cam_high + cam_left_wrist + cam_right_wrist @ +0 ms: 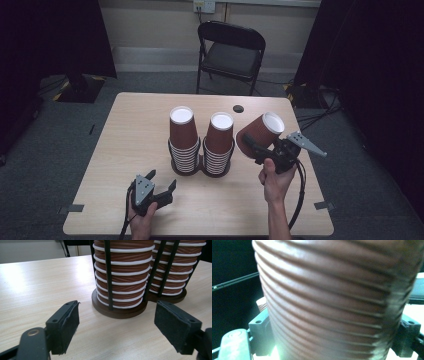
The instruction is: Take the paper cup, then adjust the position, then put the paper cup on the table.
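Two stacks of upside-down brown ribbed paper cups stand in a dark double holder [200,169] at the table's middle: a left stack [183,134] and a right stack [219,139]. My right gripper [254,146] is shut on a single brown cup [260,131], held tilted in the air to the right of the stacks, its white bottom facing up and right. In the right gripper view the cup's ribbed wall [332,300] sits between both jaws. My left gripper [160,189] rests open near the table's front left, empty. Its pads [65,325] frame the left stack [122,277] ahead.
The light wooden table [135,130] has a small round hole [238,108] near its far edge. A black folding chair [230,50] stands behind the table. Black cables hang from both grippers toward the front edge. Dark curtains flank the room.
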The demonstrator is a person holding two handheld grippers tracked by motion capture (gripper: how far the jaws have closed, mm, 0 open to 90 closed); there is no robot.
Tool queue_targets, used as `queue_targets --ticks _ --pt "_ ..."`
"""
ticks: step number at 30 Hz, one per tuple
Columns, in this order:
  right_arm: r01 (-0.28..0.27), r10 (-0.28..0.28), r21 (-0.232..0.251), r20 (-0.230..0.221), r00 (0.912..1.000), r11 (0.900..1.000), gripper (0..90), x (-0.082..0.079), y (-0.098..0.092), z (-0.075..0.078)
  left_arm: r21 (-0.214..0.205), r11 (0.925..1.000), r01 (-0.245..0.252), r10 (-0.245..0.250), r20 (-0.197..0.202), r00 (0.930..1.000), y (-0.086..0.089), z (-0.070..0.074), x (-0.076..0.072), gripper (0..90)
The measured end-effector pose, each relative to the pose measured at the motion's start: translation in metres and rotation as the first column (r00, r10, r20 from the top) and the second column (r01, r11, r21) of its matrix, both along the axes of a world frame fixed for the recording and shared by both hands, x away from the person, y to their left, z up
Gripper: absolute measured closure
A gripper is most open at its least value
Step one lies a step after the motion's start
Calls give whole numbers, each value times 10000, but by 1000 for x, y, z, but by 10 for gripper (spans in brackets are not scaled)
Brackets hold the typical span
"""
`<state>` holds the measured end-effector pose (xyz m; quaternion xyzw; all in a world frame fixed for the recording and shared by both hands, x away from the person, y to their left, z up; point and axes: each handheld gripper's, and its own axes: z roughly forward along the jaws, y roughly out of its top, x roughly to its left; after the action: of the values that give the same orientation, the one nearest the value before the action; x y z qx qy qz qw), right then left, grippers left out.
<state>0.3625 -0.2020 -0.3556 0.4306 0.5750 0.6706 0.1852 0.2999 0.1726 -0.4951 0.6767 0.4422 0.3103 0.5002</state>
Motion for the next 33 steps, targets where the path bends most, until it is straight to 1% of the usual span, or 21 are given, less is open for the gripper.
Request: queue_targets --ticks 3,4,7,8,9,12,14,15,16,17,19,21,22,23,24,26,27,28,29,32,33 --pt "-59 60 98 -130 9999 9999 131 -2 -1 -4 -36 10000 -28 28 1 10000 0 0 0 184" --pt "-51 53 97 -246 9997 9999 132 -3 -1 -10 -27 10000 -24 24 -56 10000 0 0 1 183" --pt "-78 87 196 -418 9991 9998 132 -4 -2 -17 -73 10000 -11 10 -128 9999 1 0 1 182" --pt "-78 87 196 -418 9991 9998 132 -4 -2 -17 -73 10000 -11 10 -128 9999 1 0 1 182" --pt "-58 70 260 -460 9989 9996 132 -5 -2 -20 -353 9993 -73 63 -293 9996 2 0 2 183" --pt "-101 117 322 -520 9986 9994 132 -8 1 -23 -427 9991 -46 33 -301 9995 4 0 4 182" --pt "-182 207 462 -556 9982 9988 132 -10 2 -26 -487 9988 -32 16 -321 9995 4 0 4 181" --pt "-257 291 513 -662 9974 9984 132 -10 3 -28 -497 9987 88 -104 -315 9994 5 0 5 182" --pt "-257 291 513 -662 9974 9984 132 -10 3 -28 -497 9987 88 -104 -315 9994 5 0 5 183" --pt "-325 381 652 -866 9955 9973 132 -10 5 -34 -677 9966 479 -496 -230 9985 7 0 6 182" --pt "-326 393 721 -938 9948 9969 132 -10 5 -37 -657 9963 558 -576 -263 9980 6 0 6 182" --pt "-339 430 856 -1061 9934 9957 132 -12 6 -43 -607 9963 614 -632 -284 9976 4 0 6 184" --pt "-366 490 1034 -1201 9915 9940 132 -14 7 -48 -610 9955 719 -739 -306 9968 4 0 6 184" --pt "-366 490 1034 -1201 9915 9940 132 -14 7 -48 -610 9955 719 -739 -306 9968 4 0 6 180" --pt "-360 499 1072 -1301 9902 9936 133 -16 8 -53 -784 9948 652 -676 -278 9973 4 0 6 166" --pt "-379 525 1098 -1330 9897 9932 133 -17 9 -55 -730 9953 639 -661 -277 9974 5 0 5 167" --pt "-404 559 1124 -1379 9889 9928 133 -18 9 -57 -839 9941 681 -708 -302 9970 5 0 5 167" --pt "-351 518 1160 -1442 9882 9926 133 -19 9 -60 -1041 9922 687 -720 -286 9970 5 1 5 169" --pt "-422 614 1219 -1588 9854 9916 132 -21 11 -66 -1047 9914 783 -812 -239 9964 6 2 5 173" --pt "-405 609 1221 -1682 9839 9917 132 -24 11 -71 -1083 9902 884 -912 -216 9956 3 4 5 186" --pt "-442 666 1273 -1778 9818 9909 133 -26 12 -75 -1246 9866 1053 -1074 -101 9942 1 6 3 193"
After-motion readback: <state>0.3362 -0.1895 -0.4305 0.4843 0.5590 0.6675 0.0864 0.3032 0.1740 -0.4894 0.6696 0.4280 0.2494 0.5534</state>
